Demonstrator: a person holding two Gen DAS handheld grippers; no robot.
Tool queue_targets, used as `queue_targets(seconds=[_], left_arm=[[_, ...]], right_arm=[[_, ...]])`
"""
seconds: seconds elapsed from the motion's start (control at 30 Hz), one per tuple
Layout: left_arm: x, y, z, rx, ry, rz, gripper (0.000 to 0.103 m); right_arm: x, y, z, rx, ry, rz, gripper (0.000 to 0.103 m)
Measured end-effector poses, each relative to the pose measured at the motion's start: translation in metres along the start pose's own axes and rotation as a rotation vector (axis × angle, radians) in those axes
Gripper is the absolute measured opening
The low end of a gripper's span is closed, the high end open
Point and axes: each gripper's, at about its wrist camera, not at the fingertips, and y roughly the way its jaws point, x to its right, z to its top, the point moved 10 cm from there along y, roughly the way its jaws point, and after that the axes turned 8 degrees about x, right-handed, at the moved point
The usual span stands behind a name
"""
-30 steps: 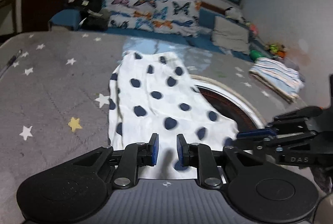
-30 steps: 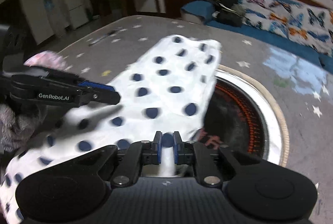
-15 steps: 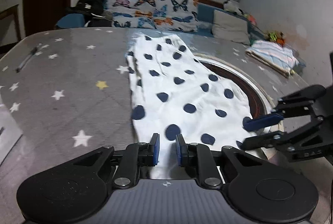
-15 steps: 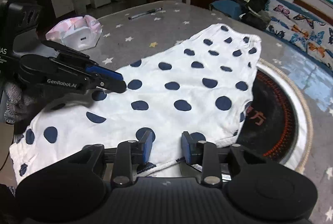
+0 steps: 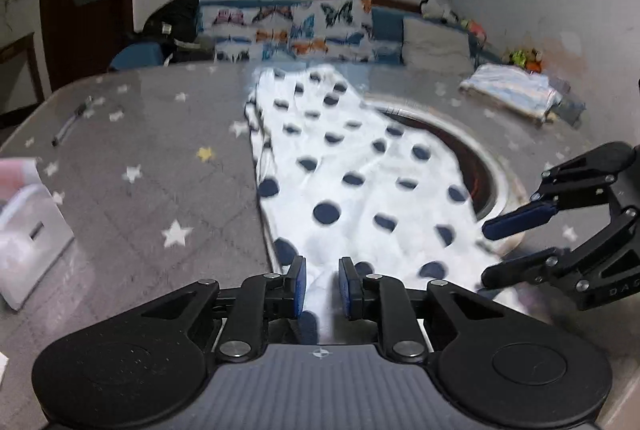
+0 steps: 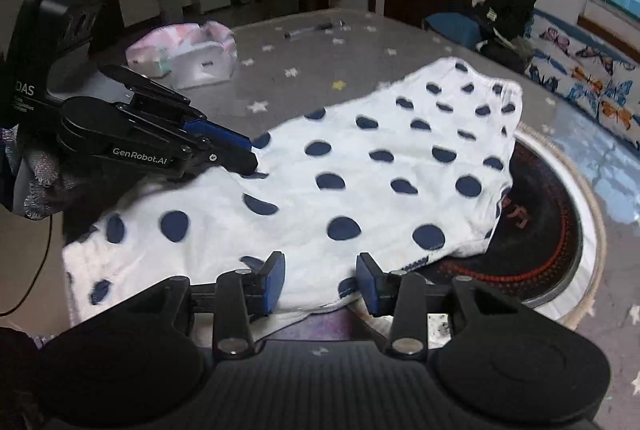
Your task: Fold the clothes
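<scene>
The spotted garment [image 6: 360, 182] lies flat on the grey star-print table [image 6: 320, 54], stretching from the near edge toward twelve o'clock in the left wrist view, its right side draped over the round inset burner [image 6: 540, 230] at about three o'clock.

The right gripper [image 6: 320, 280] has its jaws opening, with the near hem between them but the pads not pressing on it. The left gripper [image 5: 322, 286] stands narrow; cloth lies between its pads, but whether they actually pinch it I cannot tell.

Risks, as I judge them: if the left side does keep a hold while the right lets go, any pull would skew the cloth and spoil a straight fold line. The hem over the burner rim could sag into the recess or catch there, dragging a crease. The thin fabric may also cling to a pad as it leaves, lifting a corner.

Further out, a folded striped cloth [image 5: 512, 94] rests at two o'clock, a pen [image 6: 316, 28] and a white-and-pink pouch [image 6: 188, 54] at eleven in the right wrist view.

Readable writing: "GenRobot.AI" and "DAS" on the left gripper's body; red characters on the burner, of which one looks like 方.
</scene>
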Motion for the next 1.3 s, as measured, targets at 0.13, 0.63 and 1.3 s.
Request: queue_targets(seconds=[0.13,0.63,1.3], left_arm=[[0.02,-0.015,0.007,0.037,0.015,-0.056,0.019],[0.037,-0.04,-0.019,0.043,0.073,-0.065,0.021],[0.033,-0.049,-0.046,-0.013,0.08,-0.058,0.021]], right_arm=[[-0.018,-0.004,0.002,0.016,0.009,0.052,0.04],[-0.06,-0.021,-0.013,-0.004,-0.052,0.115,0.04],[-0.076,-0.023,-0.033,-0.062,-0.013,0.177,0.04]])
